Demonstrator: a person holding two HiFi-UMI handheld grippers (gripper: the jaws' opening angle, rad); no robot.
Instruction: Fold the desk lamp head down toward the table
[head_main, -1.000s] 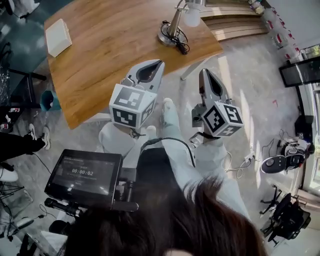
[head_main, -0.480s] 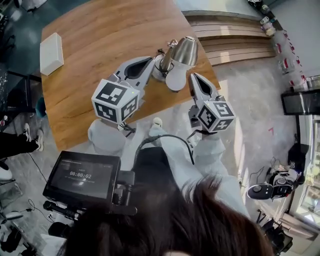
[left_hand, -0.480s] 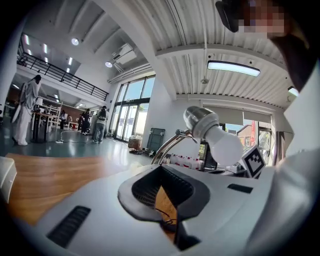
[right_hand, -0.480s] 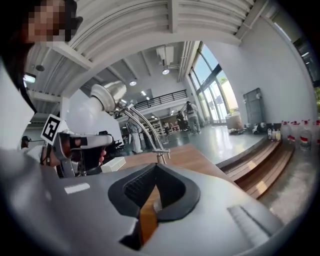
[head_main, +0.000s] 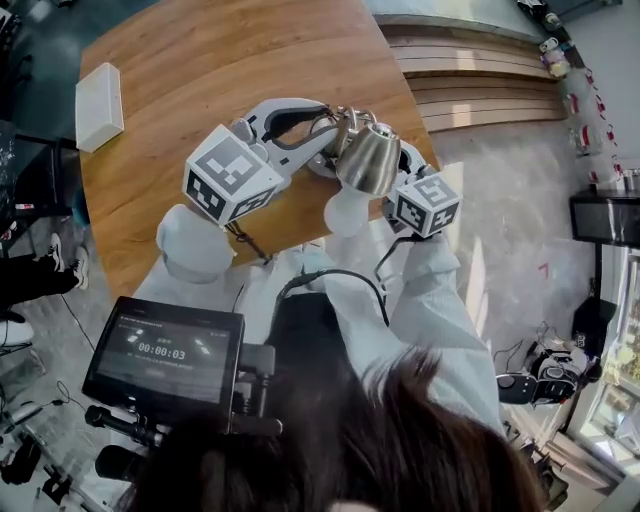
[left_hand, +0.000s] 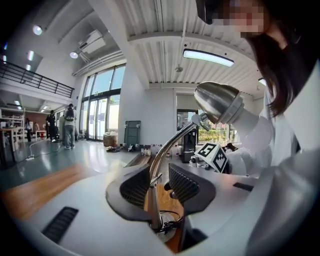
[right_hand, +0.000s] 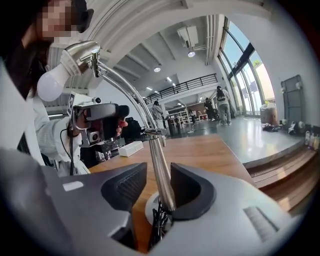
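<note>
The desk lamp stands near the table's (head_main: 200, 60) near right edge. Its steel head (head_main: 368, 160) with a white bulb (head_main: 345, 212) is raised on a curved arm. My left gripper (head_main: 325, 128) reaches in from the left. Its jaws have just been opening, and the lamp's lower stem (left_hand: 155, 200) stands between them with gaps to both pads. My right gripper (right_hand: 157, 182), whose marker cube (head_main: 428, 200) shows beside the head, has also just been opening. The stem (right_hand: 160, 170) runs between its jaws, close against the right pad and apart from the left.
A white box (head_main: 98, 92) lies at the table's far left. The lamp's black cable (right_hand: 159, 222) is coiled at its round base. Wooden steps (head_main: 470, 70) run past the table's right end. A recording monitor (head_main: 165, 350) hangs in front of my body.
Both grippers have moved forward from in front of the table to the lamp. Their jaws, shut before, now stand apart on either side of the stem.
</note>
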